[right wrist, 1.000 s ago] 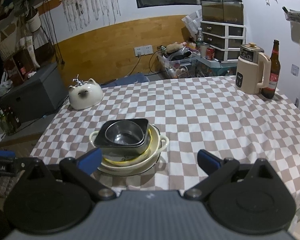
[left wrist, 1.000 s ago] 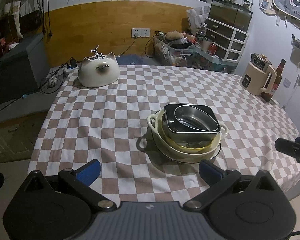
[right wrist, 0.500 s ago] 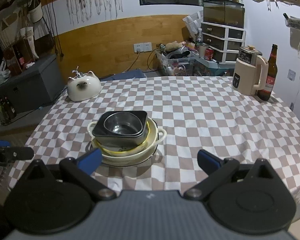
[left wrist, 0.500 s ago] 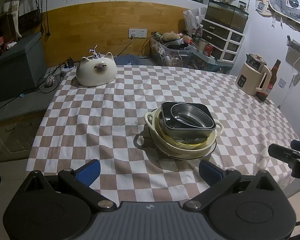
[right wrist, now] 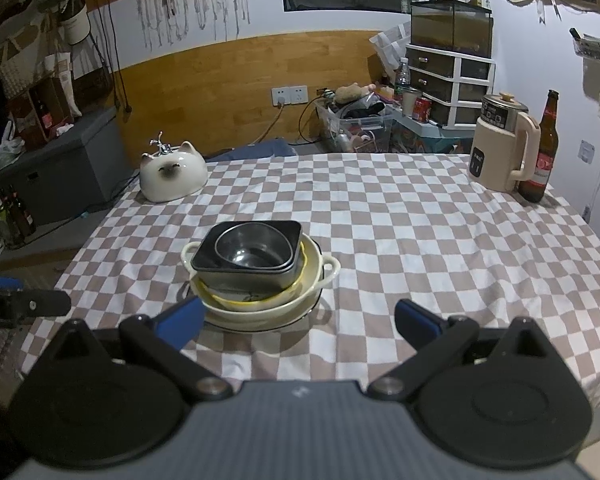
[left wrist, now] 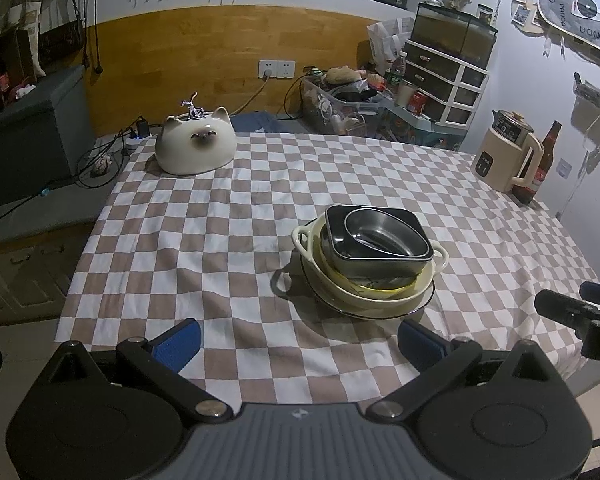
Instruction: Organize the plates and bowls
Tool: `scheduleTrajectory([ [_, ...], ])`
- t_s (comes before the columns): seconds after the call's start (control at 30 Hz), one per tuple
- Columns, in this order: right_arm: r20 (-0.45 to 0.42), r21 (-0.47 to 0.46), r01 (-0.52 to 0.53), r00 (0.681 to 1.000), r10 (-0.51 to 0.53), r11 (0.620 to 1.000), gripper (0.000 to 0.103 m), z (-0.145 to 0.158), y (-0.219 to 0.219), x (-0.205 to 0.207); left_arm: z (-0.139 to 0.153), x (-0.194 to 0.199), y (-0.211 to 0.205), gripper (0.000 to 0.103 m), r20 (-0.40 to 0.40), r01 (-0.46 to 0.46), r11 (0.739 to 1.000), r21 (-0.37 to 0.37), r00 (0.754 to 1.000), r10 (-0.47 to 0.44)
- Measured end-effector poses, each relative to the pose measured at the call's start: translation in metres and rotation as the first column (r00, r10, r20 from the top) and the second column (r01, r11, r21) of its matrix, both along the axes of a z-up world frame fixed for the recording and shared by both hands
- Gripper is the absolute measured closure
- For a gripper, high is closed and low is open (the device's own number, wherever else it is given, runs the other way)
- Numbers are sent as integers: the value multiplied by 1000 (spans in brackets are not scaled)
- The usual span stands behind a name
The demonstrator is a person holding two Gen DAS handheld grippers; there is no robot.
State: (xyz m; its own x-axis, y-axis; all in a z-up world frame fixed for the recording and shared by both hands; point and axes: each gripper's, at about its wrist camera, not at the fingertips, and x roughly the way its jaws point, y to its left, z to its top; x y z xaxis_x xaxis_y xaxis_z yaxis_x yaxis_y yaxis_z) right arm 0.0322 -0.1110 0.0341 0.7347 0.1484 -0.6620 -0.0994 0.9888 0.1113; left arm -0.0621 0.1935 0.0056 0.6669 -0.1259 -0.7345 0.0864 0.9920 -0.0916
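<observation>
- The left gripper [left wrist: 298, 344] has its jaws spread wide with nothing between the 2 blue pads [left wrist: 176, 342]; it hangs over the near edge of the checkered tablecloth [left wrist: 220, 240], apart from the dishes.
- The right gripper [right wrist: 296, 322] is likewise released and empty, its left blue pad [right wrist: 180, 320] overlapping the near rim of the stack in the picture (whether they touch cannot be told).
- The stack of dishes [left wrist: 370, 262] sits near the middle of the table: a steel bowl [left wrist: 384, 234] nested in a dark square dish [left wrist: 376, 248], inside a cream two-handled bowl [left wrist: 364, 284] over a yellow rim, all on a dark-edged plate [left wrist: 424, 306].
- The left view shows the right gripper's black body at its right edge; the right view shows the left gripper's body at its left edge.
- Only the right view takes in the brown bottles on the floor [right wrist: 14, 216] at far left.
- Both views show a cat-shaped ceramic piece [left wrist: 196, 148] at the far left corner, and a cream kettle [right wrist: 500, 154] just beside a beer bottle [right wrist: 540, 152] at the far right.
</observation>
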Motion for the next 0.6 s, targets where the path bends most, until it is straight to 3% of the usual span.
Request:
scheduleTrajectory([
  [0.6, 10, 5, 10, 1000, -10, 1000, 1, 1, 1, -2, 0, 0, 1, 0, 0, 2, 1000, -1, 1000, -2],
])
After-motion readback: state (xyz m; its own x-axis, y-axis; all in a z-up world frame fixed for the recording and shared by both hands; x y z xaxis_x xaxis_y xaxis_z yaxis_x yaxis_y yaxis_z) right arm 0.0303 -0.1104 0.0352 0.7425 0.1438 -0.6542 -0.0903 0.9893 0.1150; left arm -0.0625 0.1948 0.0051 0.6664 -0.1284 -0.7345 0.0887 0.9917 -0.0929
